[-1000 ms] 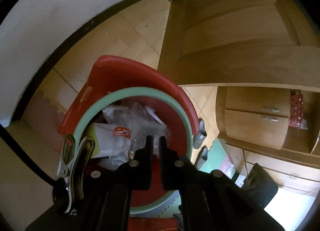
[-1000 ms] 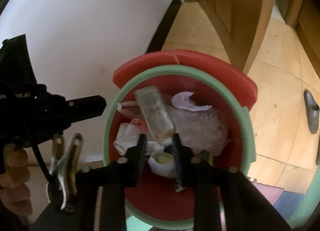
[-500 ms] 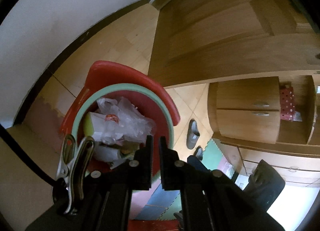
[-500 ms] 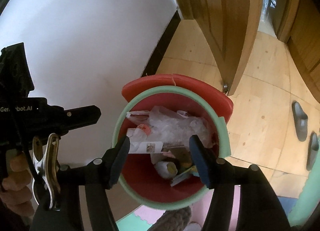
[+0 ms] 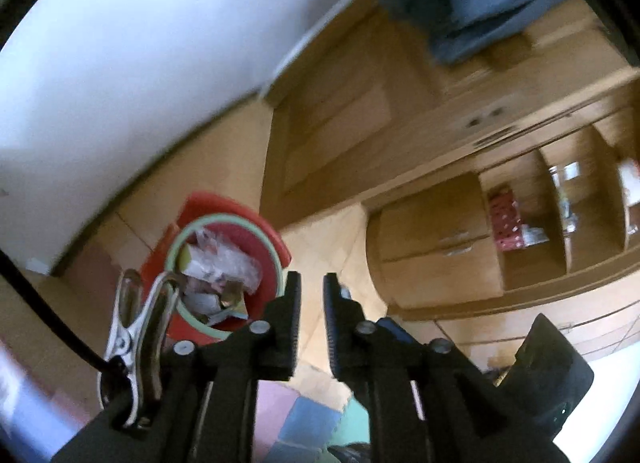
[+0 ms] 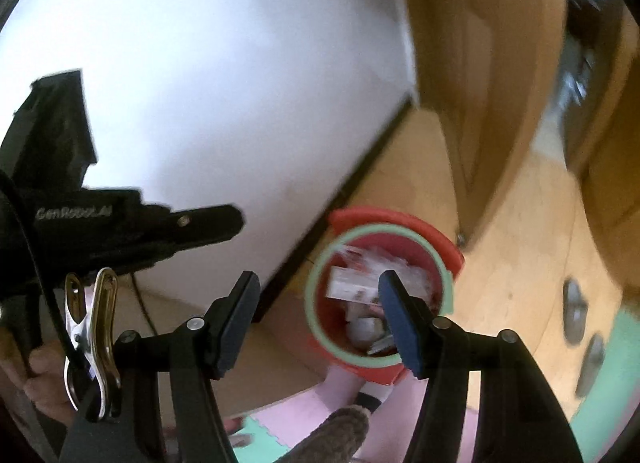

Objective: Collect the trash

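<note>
Above the bin [image 6: 448,255], both grippers higher.

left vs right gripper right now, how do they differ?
Left gripper: fingers close together, a narrow gap, jaws opening. Right gripper: fingers spread wide. In its own view the left gripper sits beside the red bin; the right one frames the bin, one finger overlapping its trash. Shared: both are black, hold nothing, and point down toward the bin.
</note>
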`<state>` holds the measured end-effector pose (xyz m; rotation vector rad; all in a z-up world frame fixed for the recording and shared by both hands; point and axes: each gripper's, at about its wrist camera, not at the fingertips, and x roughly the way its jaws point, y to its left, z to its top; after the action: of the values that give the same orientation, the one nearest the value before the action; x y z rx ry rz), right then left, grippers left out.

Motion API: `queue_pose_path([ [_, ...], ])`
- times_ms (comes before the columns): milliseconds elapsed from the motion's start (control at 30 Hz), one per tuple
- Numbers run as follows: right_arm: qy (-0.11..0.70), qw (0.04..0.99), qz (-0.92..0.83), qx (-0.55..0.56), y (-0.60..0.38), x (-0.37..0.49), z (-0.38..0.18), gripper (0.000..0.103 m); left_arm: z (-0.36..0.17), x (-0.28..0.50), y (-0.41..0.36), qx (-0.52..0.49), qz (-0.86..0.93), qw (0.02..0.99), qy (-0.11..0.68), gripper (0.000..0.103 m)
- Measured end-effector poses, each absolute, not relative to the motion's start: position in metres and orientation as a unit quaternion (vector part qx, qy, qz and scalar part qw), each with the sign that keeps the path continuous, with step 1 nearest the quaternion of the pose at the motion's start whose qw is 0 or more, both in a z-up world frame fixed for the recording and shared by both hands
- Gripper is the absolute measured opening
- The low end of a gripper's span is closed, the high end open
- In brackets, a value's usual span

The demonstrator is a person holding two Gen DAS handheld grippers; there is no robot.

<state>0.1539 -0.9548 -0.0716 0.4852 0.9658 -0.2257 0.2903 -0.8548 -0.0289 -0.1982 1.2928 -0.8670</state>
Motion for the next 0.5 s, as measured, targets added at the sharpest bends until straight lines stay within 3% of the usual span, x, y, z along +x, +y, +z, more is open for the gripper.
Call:
queue_pose_path([
  [333, 0.383, 0.915, -0.004, 0.127, -0.816, 0.093, 0.104, 0.063, 0.195, 0.192, -0.675, -0.087, -0.356, 0.839, 0.403, 0.089],
  [500, 0.350, 0.930, 0.056, 0.093, -0.757, 0.087, 0.160, 0.063, 0.254, 0.151, -0.577, -0.136, -0.256, 0.901, 0.323, 0.089],
])
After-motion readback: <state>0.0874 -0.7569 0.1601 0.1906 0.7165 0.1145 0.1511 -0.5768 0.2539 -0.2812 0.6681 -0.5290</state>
